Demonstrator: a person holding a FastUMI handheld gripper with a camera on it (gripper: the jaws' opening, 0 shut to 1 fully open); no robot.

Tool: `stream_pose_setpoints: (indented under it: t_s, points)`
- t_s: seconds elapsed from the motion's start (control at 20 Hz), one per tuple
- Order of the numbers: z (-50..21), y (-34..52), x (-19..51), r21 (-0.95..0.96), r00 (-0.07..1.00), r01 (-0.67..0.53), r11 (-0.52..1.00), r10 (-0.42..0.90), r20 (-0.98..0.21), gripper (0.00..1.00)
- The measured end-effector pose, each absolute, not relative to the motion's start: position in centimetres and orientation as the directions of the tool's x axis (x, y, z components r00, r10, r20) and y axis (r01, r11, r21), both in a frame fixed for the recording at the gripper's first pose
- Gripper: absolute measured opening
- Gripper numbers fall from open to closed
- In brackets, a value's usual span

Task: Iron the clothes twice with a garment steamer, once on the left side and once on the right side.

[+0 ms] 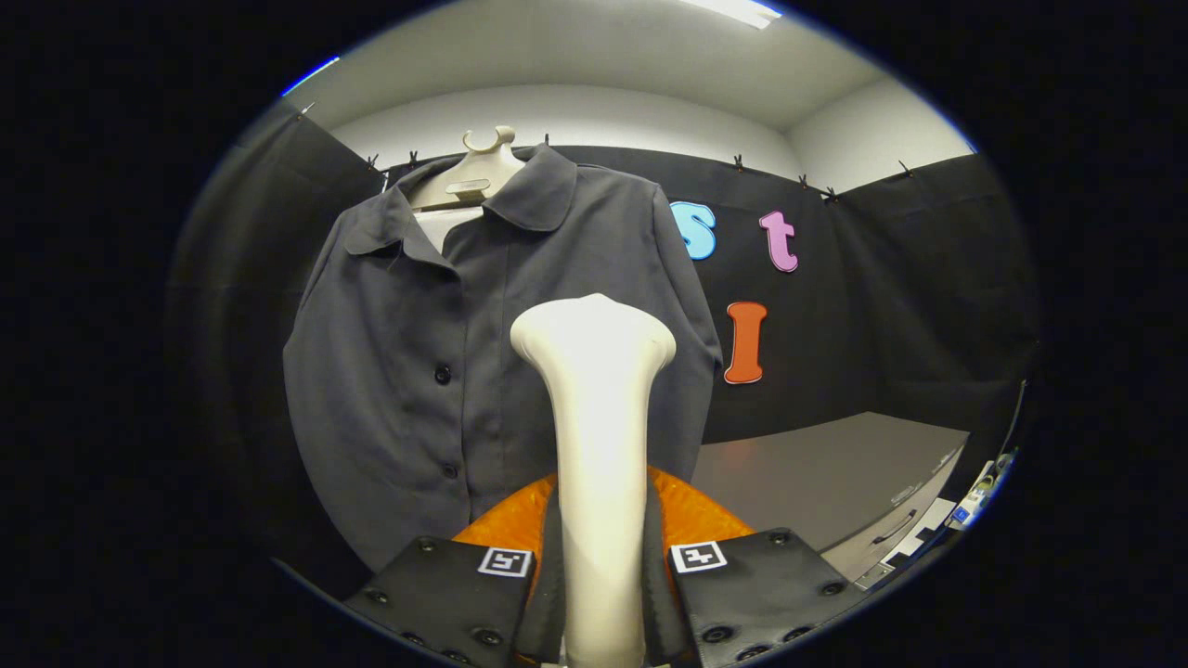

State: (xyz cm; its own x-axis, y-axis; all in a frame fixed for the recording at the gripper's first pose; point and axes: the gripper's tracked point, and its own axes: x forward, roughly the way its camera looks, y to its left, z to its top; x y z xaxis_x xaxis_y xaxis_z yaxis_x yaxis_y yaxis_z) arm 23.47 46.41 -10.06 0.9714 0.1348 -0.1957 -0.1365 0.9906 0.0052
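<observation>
The gripper (601,566) has its two black fingers (445,594) closed against the sides of the steamer (599,445), one finger on each flank of the cream handle, so the tool stands upright between them and is firmly held. Each finger carries a small square black-and-white marker near its inner top corner, and screw heads dot the finger plates. The steamer's neck rises from between the fingers and widens into a rounded cream head, which sits in front of the lower middle of the shirt (436,371), a little to the right of the button line; whether the head touches the cloth cannot be told. Behind the handle, just ahead of the fingers, an orange rounded part (691,515) shows on both sides of the neck. The shirt is dark grey, buttoned down the front with dark buttons, its collar spread open, and it hangs on a pale hanger (473,172) whose hook curls above the collar. The hanger's neck shows in the collar opening. The shirt hangs in front of the black cloth wall (882,306), which is clipped along its top edge. To the right of the shirt, beyond the fingers, a grey table (817,473) runs back to the wall, and some small items lie at its far right end, too small to tell.
</observation>
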Motion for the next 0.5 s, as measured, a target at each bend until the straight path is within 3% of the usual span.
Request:
stream_pose_setpoints:
  t_s: [0.5]
  points:
    - [-15.7, 44.8, 20.2, -0.013, 0.948, -0.146, 0.989, 0.136, -0.286, 0.41]
